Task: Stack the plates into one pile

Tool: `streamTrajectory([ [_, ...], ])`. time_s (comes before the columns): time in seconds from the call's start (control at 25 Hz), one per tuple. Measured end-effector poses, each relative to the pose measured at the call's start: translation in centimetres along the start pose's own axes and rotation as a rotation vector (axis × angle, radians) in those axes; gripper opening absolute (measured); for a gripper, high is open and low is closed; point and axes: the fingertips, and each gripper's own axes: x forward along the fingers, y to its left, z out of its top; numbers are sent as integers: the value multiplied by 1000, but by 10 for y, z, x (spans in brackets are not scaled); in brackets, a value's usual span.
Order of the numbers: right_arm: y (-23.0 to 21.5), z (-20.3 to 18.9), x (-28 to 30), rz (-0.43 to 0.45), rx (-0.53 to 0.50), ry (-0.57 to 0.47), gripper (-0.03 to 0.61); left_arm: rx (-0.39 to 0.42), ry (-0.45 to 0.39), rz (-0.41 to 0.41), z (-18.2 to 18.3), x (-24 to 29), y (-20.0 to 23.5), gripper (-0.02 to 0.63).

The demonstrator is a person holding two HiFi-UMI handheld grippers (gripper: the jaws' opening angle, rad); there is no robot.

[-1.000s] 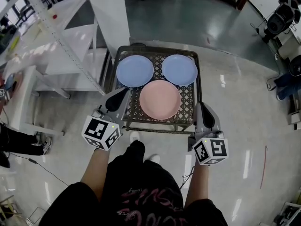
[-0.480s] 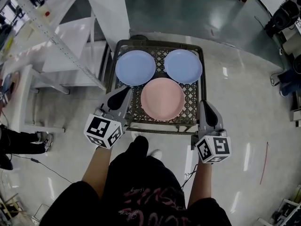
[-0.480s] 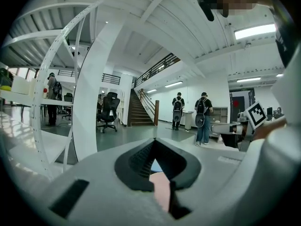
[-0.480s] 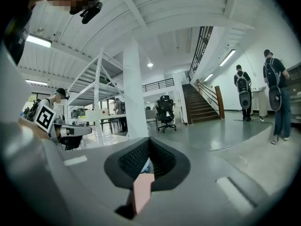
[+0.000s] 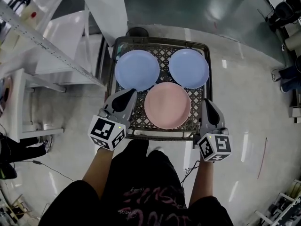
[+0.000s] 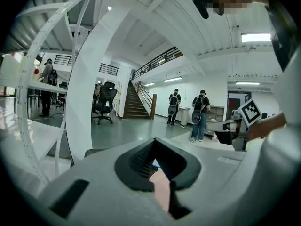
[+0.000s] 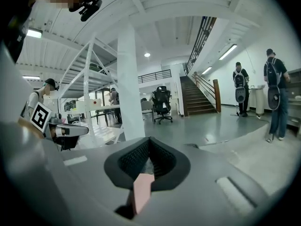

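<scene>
Three plates lie flat on a metal lattice table (image 5: 162, 40): a blue plate (image 5: 137, 69) at the far left, a second blue plate (image 5: 189, 68) at the far right, and a pink plate (image 5: 167, 105) in front between them. My left gripper (image 5: 132, 92) is shut and empty, its tip over the table's near left part, just short of the left blue plate. My right gripper (image 5: 207, 102) is shut and empty at the table's right edge, beside the pink plate. A pink sliver (image 6: 162, 189) shows under the left gripper's (image 6: 153, 144) shut jaws, and a like sliver (image 7: 142, 189) under the right gripper's (image 7: 149, 142).
A white column (image 5: 106, 8) stands behind the table at the left, with a slanted white rack (image 5: 37, 36) beside it. Someone's shoes (image 5: 11, 147) show at the far left. Equipment lines the right wall (image 5: 291, 41). People with backpacks (image 6: 200, 112) stand by a staircase.
Both grippers have moved forward and lower toward the table, still shut. The left tip now reaches over the lattice top near the left blue plate; the plates have not shifted.
</scene>
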Motion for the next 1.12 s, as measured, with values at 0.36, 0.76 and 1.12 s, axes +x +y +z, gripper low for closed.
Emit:
streamTrajectory([
  [0.36, -23, -52, 33, -32, 81, 138, 46, -12, 123, -7, -43, 27, 20, -2],
  [0.76, -54, -148, 52, -3, 143, 348, 143, -60, 325, 43, -139, 60, 19, 94],
  [1.12, -76, -235, 59, -38, 196, 522, 195, -119, 491, 109, -225, 88, 25, 187],
])
